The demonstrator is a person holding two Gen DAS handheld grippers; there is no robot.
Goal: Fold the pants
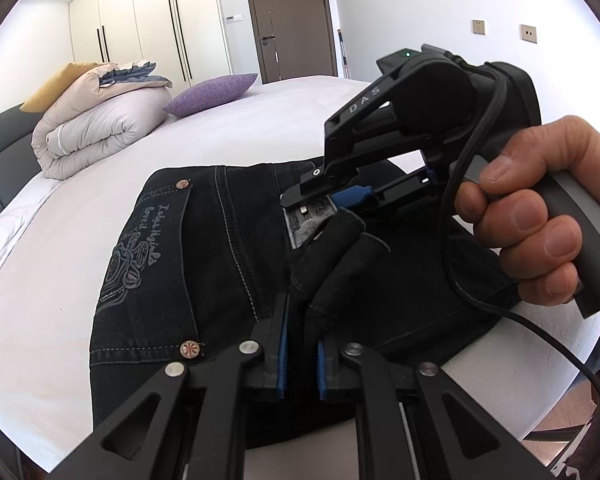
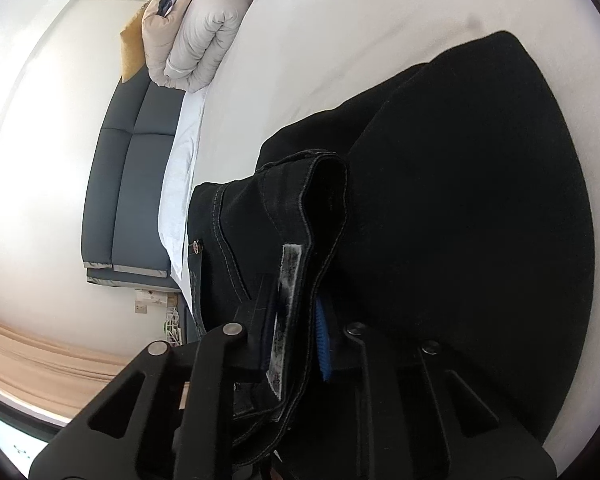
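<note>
**Lin:** Both black two-finger grippers are nearly closed on the cloth. The left gripper (image 1: 302, 354) pinches a dark fold of the black denim pants with grey stitching (image 1: 172, 264) between its blue pads, close to the waistband.

**Ana:** And the right gripper (image 1: 320, 196)?

**Lin:** Its jaws clamp the waistband edge where the grey inner label (image 2: 286, 312) sits; in its own view the cloth passes between the fingers. The person's hand (image 1: 540, 216) squeezes the grey handle.

**Ana:** Why do they hold it at two points?

**Lin:** It seems the two grips keep the waistband layers together, so the top edge moves as one piece and does not open.

**Ana:** Where do the pants lie?

**Lin:** On the white bed sheet (image 1: 260, 120), near its edge, with the embroidered back pocket (image 1: 148, 240) facing up. The legs already look doubled over. The rolled beige duvet (image 1: 96, 128) and the purple cushion (image 1: 212, 94) are well apart.
</note>
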